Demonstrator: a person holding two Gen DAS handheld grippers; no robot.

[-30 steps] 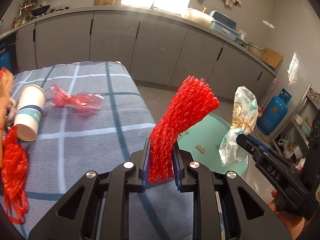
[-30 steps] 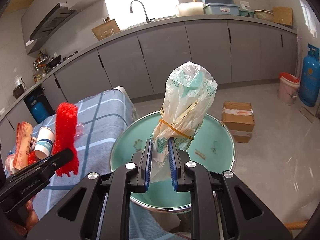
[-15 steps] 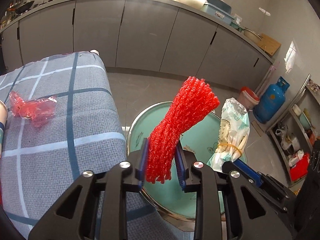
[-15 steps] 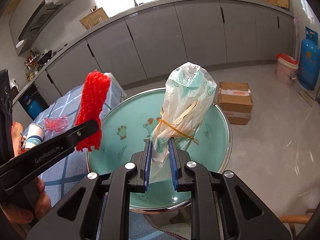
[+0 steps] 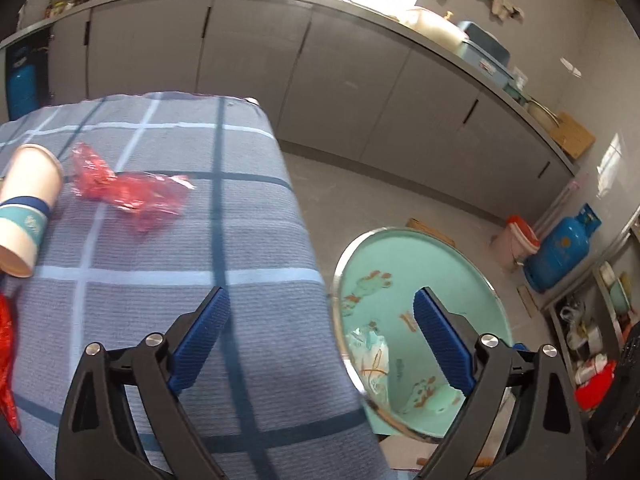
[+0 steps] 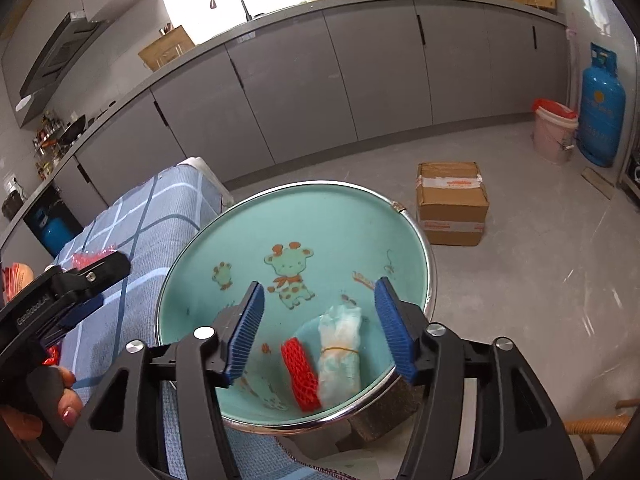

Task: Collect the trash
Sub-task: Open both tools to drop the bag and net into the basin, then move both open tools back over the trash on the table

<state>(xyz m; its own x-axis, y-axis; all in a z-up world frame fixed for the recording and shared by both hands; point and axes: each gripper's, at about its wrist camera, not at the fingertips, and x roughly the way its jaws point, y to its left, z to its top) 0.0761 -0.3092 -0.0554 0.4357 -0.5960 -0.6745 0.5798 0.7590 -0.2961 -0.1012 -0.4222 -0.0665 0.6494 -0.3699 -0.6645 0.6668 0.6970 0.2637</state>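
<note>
A teal basin [image 6: 320, 216] with giraffe drawings stands beside the table, also in the left wrist view [image 5: 404, 256]. In it lie the red foam net [image 6: 301, 376] and the tied plastic bag [image 6: 340, 354]; the bag also shows in the left wrist view [image 5: 370, 354]. My right gripper [image 6: 320, 332] is open and empty above the basin. My left gripper [image 5: 320, 340] is open and empty over the table's right edge; its arm shows in the right wrist view [image 6: 60, 292]. On the table lie a red plastic wrapper [image 5: 128, 192], a paper cup [image 5: 24, 208] on its side and red netting [image 5: 6, 356].
The table has a blue checked cloth [image 5: 180, 264]. Grey kitchen cabinets [image 6: 360, 72] run along the back. On the floor stand a cardboard box [image 6: 452, 204], a bucket with a red lid [image 6: 554, 130] and a blue gas cylinder [image 6: 602, 108]. A shelf [image 5: 588, 332] is at right.
Both grippers have opened. The red foam net and the tied bag have dropped into the basin. My left gripper has swung back left over the table.
</note>
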